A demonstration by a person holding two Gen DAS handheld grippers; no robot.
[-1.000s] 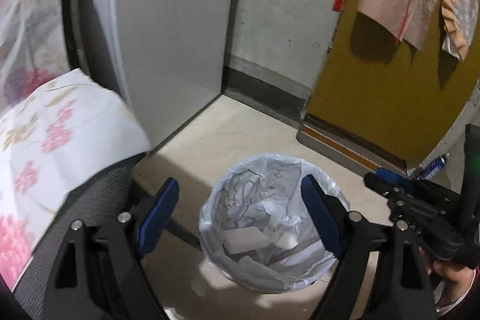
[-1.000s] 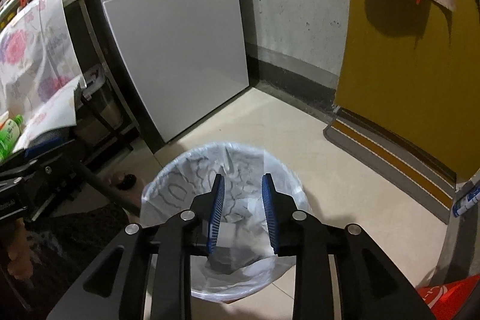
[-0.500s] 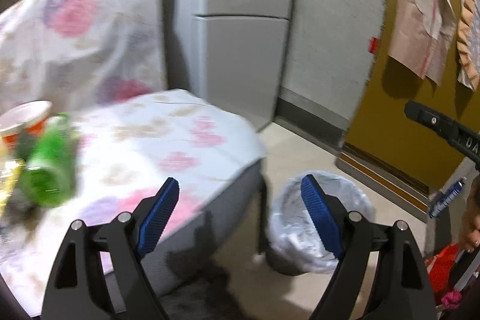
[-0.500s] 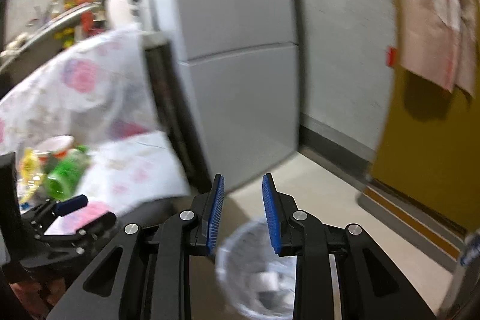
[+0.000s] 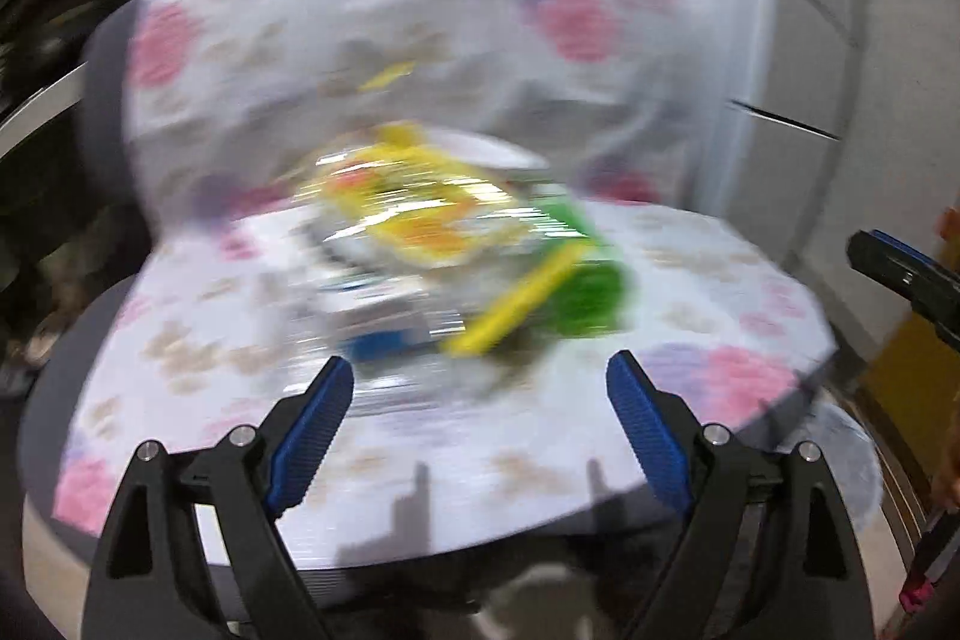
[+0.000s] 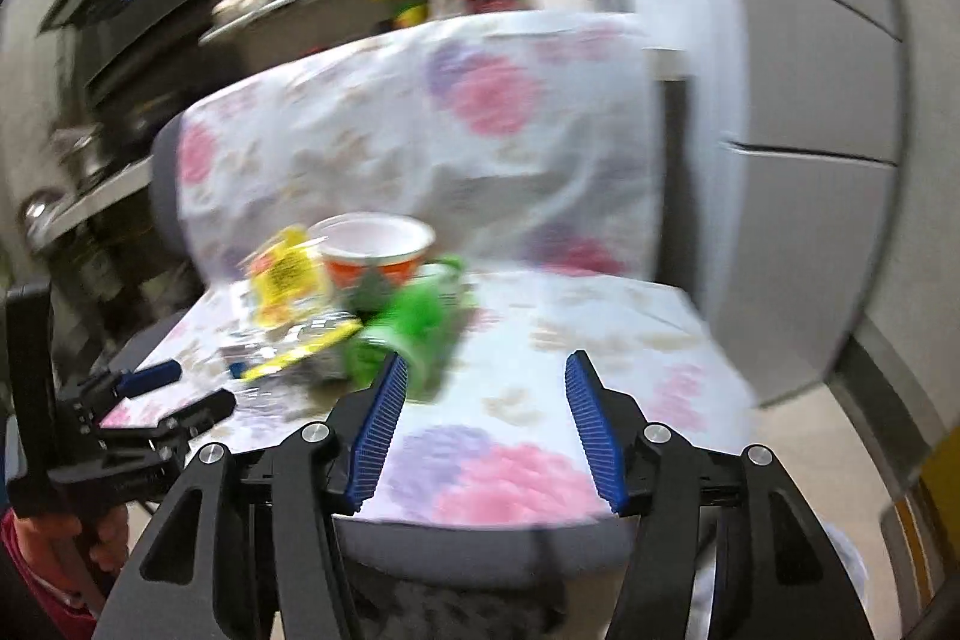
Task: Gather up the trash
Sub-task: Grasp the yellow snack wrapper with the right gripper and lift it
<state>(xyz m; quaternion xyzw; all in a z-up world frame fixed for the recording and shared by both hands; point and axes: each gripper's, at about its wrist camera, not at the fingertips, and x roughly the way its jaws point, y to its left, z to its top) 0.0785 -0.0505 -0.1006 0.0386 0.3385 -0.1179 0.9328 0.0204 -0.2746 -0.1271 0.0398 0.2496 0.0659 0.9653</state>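
On the chair seat (image 6: 600, 340) lies a pile of trash: a crinkly wrapper (image 6: 285, 274), a green bottle (image 6: 414, 328) and a paper bowl (image 6: 375, 244), all light and crushable; take the bottle by its body. The left gripper (image 5: 480, 394) is wide open and empty; the right gripper (image 6: 483, 400) is opening, nothing between its fingers.

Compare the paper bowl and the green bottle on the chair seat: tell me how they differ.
The bowl stands upright with its mouth open to the top; the green bottle lies tipped on its side.
The bowl is white inside with an orange band outside; the bottle is green throughout.
The bowl sits further back, near the chair back; the bottle lies nearer the right gripper, whose empty jaws are opening.
Both rest on the flowered chair cover, beside the yellow wrappers.
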